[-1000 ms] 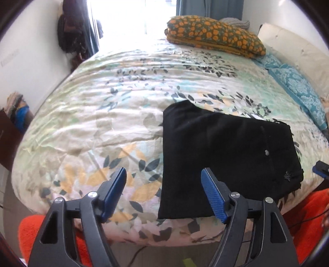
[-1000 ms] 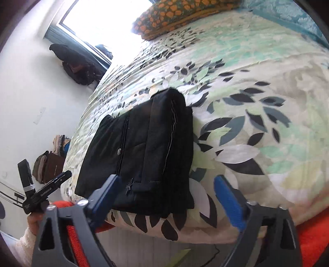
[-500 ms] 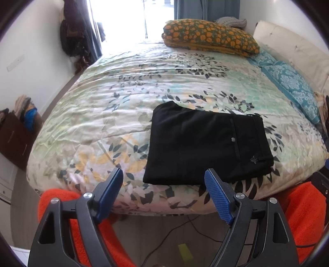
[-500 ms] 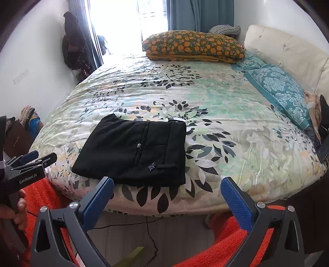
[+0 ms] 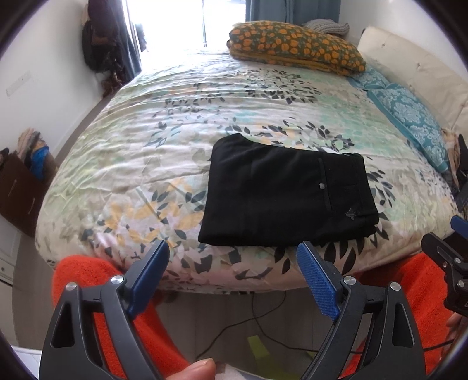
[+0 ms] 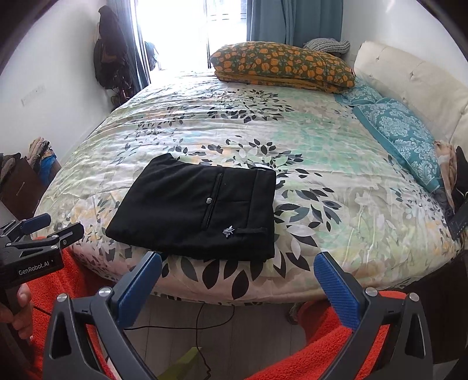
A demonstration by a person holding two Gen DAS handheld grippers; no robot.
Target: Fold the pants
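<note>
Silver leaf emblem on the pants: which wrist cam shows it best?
Right wrist: the emblem sits near centre, bright and crisp on the folded black pants. Left wrist shows it darker and farther off to the side.

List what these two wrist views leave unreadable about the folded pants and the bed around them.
- Folded pants: inner layers and leg ends are hidden under the top layer, in both views.
- Emblem near the pocket: too small to read, right wrist view.
- Floor under the bed: blocked by the right claw and orange fabric.
- Window: blown out by glare, left wrist view.
</note>
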